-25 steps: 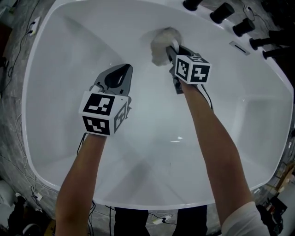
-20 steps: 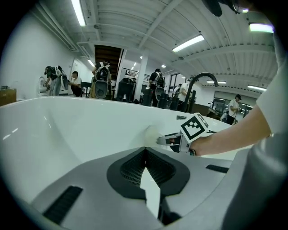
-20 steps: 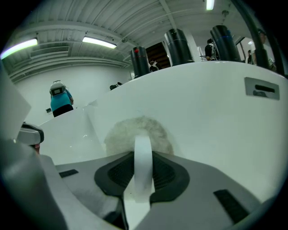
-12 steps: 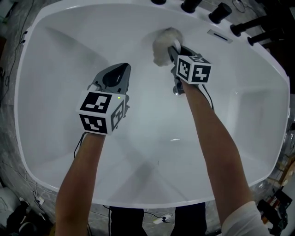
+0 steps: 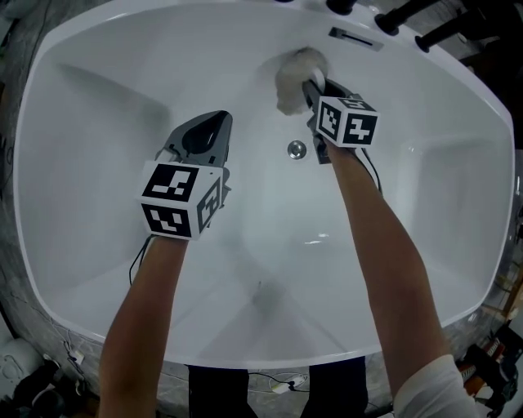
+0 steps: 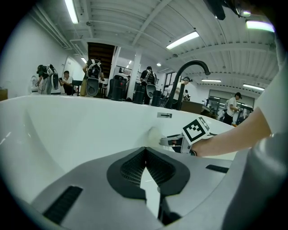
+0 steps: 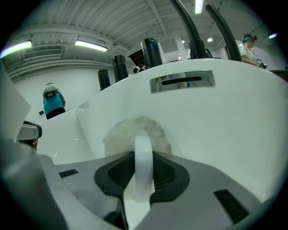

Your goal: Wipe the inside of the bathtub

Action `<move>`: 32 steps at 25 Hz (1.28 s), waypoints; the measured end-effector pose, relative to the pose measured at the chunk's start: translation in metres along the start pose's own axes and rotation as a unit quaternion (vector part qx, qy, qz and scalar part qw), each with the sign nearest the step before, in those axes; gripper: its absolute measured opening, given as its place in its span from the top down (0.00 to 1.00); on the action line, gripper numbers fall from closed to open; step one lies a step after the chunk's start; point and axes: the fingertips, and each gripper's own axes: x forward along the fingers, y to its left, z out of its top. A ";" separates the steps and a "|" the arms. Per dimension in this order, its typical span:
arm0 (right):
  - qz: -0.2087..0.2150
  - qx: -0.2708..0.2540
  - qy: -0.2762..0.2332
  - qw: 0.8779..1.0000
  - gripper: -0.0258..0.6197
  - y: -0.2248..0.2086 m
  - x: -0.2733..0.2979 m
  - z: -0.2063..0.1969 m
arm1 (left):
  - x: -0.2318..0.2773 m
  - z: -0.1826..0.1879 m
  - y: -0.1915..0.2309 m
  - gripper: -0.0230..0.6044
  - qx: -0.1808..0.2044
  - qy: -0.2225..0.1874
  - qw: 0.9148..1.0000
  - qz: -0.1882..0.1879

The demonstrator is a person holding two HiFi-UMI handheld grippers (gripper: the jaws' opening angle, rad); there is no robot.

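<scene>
The white bathtub point(image 5: 90, 163) fills the head view. My right gripper point(image 5: 310, 84) is shut on the white handle point(image 7: 143, 164) of a fluffy pale wiping pad point(image 5: 296, 72). The pad point(image 7: 135, 132) is pressed against the tub's far wall, below the overflow plate point(image 5: 347, 37). My left gripper point(image 5: 215, 122) hangs over the tub floor to the left of the drain, shut with nothing between its jaws. In the left gripper view that gripper point(image 6: 145, 153) looks across at the pad point(image 6: 155, 134) and the right gripper's marker cube point(image 6: 196, 130).
A round metal drain point(image 5: 297, 148) sits in the tub floor between the two grippers. Black taps point(image 5: 409, 12) stand on the rim at the far right, and a curved black spout point(image 6: 189, 72) rises behind. The overflow plate point(image 7: 182, 81) is just above the pad. Cables lie on the floor point(image 5: 282, 385).
The right gripper and pad have slid along the far wall towards the overflow plate, which uncovers the drain. The head view has shifted. The left gripper has held its place.
</scene>
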 end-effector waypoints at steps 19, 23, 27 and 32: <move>-0.065 0.007 -0.005 0.998 0.80 -0.163 -0.096 -0.030 | 0.054 0.001 -0.145 0.95 0.023 0.003 0.999 -0.034; -0.071 0.007 -0.009 0.997 0.80 -0.193 -0.108 -0.036 | 0.069 -0.001 -0.169 0.95 0.027 0.002 0.999 -0.040; -0.072 0.002 -0.013 0.997 0.80 -0.210 -0.120 -0.039 | 0.080 0.000 -0.191 0.95 0.023 0.001 0.999 -0.043; -0.071 -0.009 -0.013 0.997 0.80 -0.219 -0.134 -0.041 | 0.084 0.000 -0.213 0.94 0.017 -0.003 0.998 -0.053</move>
